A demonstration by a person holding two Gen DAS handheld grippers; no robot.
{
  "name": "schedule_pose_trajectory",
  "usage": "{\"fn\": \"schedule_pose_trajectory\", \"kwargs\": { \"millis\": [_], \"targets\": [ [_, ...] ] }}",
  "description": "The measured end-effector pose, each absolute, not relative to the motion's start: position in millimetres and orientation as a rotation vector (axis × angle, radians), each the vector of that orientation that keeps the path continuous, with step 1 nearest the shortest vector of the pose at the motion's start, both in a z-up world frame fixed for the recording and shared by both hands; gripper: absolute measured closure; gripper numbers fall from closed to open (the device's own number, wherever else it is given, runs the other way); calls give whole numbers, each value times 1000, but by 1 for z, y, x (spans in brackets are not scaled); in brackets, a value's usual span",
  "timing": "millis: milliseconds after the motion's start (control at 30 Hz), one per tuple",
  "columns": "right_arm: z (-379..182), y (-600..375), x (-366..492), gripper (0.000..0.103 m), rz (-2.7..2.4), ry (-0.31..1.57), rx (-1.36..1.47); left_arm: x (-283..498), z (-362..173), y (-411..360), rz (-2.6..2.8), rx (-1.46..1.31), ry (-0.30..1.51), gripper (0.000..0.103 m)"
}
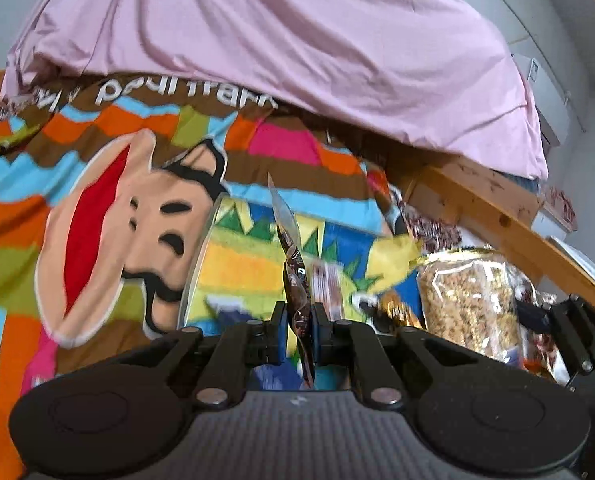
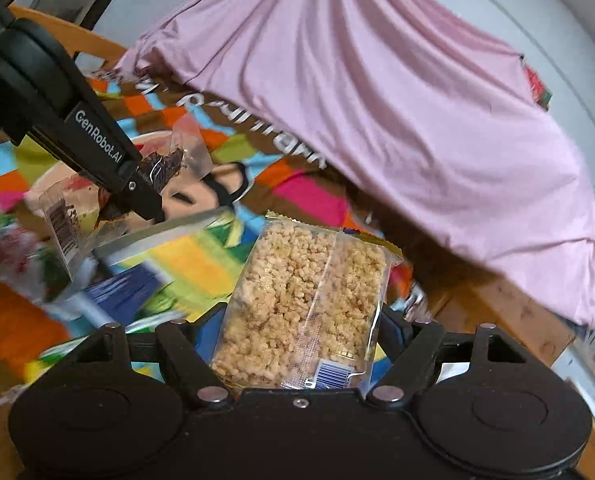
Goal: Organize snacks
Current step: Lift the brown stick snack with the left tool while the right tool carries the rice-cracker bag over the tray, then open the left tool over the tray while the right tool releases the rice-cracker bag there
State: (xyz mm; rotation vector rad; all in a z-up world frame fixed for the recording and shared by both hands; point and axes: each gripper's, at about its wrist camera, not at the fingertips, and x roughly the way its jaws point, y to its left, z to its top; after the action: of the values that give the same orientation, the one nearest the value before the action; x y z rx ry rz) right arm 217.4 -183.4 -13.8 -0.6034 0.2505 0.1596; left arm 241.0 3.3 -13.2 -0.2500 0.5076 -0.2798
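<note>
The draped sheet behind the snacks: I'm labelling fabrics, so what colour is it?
Plain pale pink, no pattern. The sheet shows best in the right wrist view.

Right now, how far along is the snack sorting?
Nothing visibly sorted yet; no finished pile or container shows. In hand: the left gripper is shut on a dark snack packet, and the right gripper holds a clear crispy rice packet across its width. Left: both still need placing, plus the loose packets lying blurred on the colourful blanket.

"GenRobot.AI" on left gripper (image 2: 135, 184); blanket (image 1: 109, 200) prob. reads "paul frank".
</note>
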Motion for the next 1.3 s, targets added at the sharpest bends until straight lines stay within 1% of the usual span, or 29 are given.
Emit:
{"fn": "schedule_pose_trajectory", "kwargs": {
  "millis": [233,333,533,900,1067,1100,1167,1200,1233,1267,1300],
  "targets": [
    [-31,-204,272,26,124,218,-548,303,-8,-23,-290,-222,481,91],
    [-39,-214,298,26,125,250,-489,334,-17,-39,-286,-224,512,91],
    [-60,-228,339,26,128,365,-397,385,-47,-68,-253,-193,631,91],
    [-85,-240,370,25,116,542,-267,415,-72,-90,-193,-38,769,91],
    [-90,-248,372,24,108,571,-215,413,-81,-99,-175,-2,804,90],
    [-89,-249,371,22,108,567,-211,413,-81,-100,-169,0,805,88],
    [-87,-251,369,19,99,556,-206,412,-79,-101,-150,14,810,73],
    [-85,-252,368,17,95,553,-199,411,-77,-101,-139,20,807,69],
    [-83,-254,366,16,85,552,-185,410,-76,-100,-129,23,804,58],
    [-80,-257,363,15,75,551,-166,408,-74,-99,-119,24,804,51],
    [-77,-259,360,12,72,550,-149,406,-72,-97,-109,23,803,49]
  ]
}}
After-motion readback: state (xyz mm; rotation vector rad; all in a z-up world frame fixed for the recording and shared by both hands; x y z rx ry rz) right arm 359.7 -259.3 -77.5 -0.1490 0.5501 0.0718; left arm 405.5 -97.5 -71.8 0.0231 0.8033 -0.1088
